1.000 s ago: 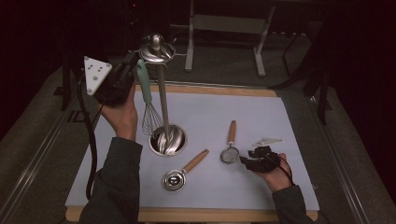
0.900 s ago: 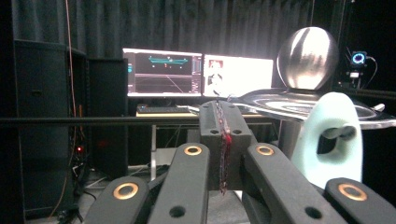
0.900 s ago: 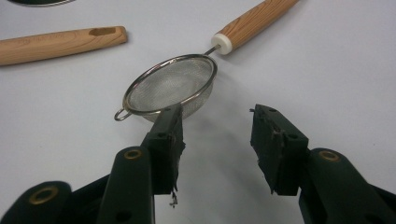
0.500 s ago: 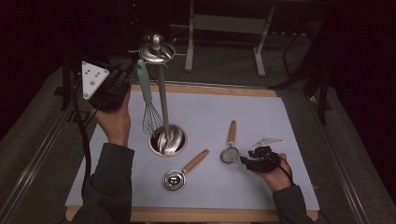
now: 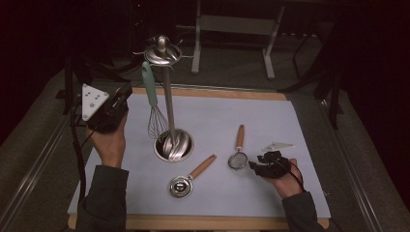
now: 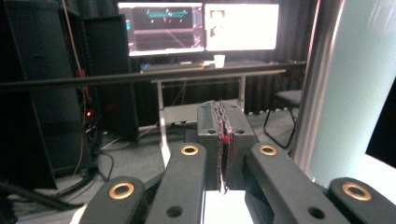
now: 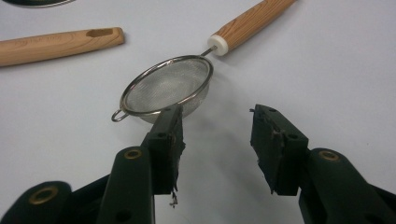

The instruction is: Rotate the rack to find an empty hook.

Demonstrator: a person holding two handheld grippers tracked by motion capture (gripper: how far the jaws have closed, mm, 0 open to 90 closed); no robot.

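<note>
A steel utensil stand rises from its round base on the white mat. A whisk with a mint-green handle hangs from the stand's top disc. My left gripper is held left of the whisk, apart from it. Its jaws have just been opening a crack, and its pads still stand almost together with nothing between them. My right gripper rests on the mat and stands open. It lies just short of a small mesh strainer with a wooden handle.
A steel measuring scoop with a wooden handle lies in front of the stand's base. The white mat covers a wooden tabletop. Beyond the table are a desk frame and lit monitors.
My left hand has sunk and drawn back left from the whisk handle, which stays hanging on the stand. The right hand has kept still.
</note>
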